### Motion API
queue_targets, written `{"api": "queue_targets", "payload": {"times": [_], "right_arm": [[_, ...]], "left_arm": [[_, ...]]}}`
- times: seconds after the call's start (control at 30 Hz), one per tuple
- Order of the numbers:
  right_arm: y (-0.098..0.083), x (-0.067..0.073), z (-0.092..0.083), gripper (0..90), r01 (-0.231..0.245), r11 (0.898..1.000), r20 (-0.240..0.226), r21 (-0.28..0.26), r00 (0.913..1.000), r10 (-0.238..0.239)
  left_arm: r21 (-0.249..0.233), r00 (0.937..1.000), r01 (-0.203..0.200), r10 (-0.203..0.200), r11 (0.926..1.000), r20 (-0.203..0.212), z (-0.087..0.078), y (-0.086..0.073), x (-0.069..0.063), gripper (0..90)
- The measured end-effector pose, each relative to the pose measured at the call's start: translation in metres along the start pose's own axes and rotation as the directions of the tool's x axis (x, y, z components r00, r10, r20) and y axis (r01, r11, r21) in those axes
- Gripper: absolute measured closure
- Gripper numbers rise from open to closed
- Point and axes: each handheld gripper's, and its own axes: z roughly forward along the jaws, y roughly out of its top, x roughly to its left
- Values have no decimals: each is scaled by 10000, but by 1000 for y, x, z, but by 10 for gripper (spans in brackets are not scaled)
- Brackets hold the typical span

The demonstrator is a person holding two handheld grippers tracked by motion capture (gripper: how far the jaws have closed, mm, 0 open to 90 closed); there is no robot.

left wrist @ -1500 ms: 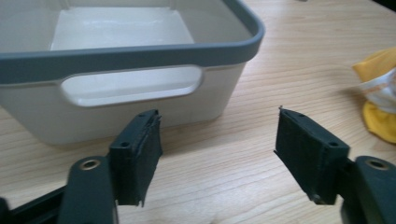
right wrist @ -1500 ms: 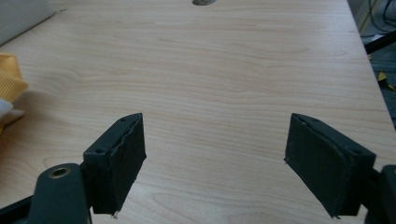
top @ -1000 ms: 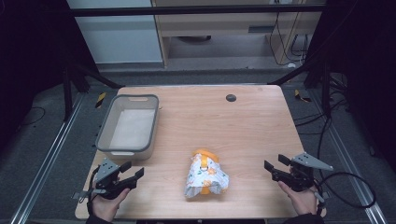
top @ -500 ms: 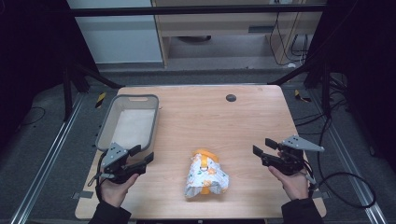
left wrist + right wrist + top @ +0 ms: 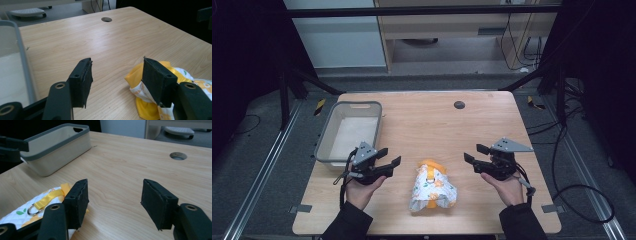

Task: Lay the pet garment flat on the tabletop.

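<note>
A white/yellow printed pouch (image 5: 432,186) w/ yellow strap and metal ring is laid on the table (image 5: 427,120), near front edge, between both grippers. Left gripper (image 5: 386,164) and right gripper (image 5: 474,153) are held w/ jaws released, nothing grasped, each just beside the pouch. Grey basket (image 5: 348,132) is placed at table's left side, behind left gripper.

Left gripper (image 5: 384,164) and right gripper (image 5: 476,153): black bodies, flat black padded jaws, brass-coloured rivets. Grey triangular top plates; black trailing cables. Dark sleeves (image 5: 343,225) at both wrists.
</note>
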Motion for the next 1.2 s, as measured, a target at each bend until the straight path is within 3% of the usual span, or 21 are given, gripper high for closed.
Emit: {"api": "queue_targets", "payload": {"times": [0.2, 0.6, 0.7, 0.97, 1.2], "right_arm": [[-9, 6, 13, 392, 60, 9996, -328, 266, 9994, -51], [-15, 20, 28, 408, 125, 9976, -993, 676, 9950, -58], [-21, 27, 35, 407, 303, 9942, -1336, 1030, 9909, -164], [-33, 39, 45, 428, 518, 9863, -2043, 1564, 9787, -190], [-39, 45, 52, 482, 615, 9811, -2475, 1835, 9688, -145]], "left_arm": [[378, 9994, -184, 172, 9991, 315, 18, 1, -9, 408], [1107, 9950, -505, 405, 9926, 910, 34, -7, -25, 386], [1420, 9920, -838, 690, 9863, 1060, 38, -12, -31, 379], [1826, 9876, -1084, 849, 9772, 1318, 44, -19, -40, 364], [2055, 9879, -929, 644, 9742, 1413, 49, -26, -40, 388]]}}
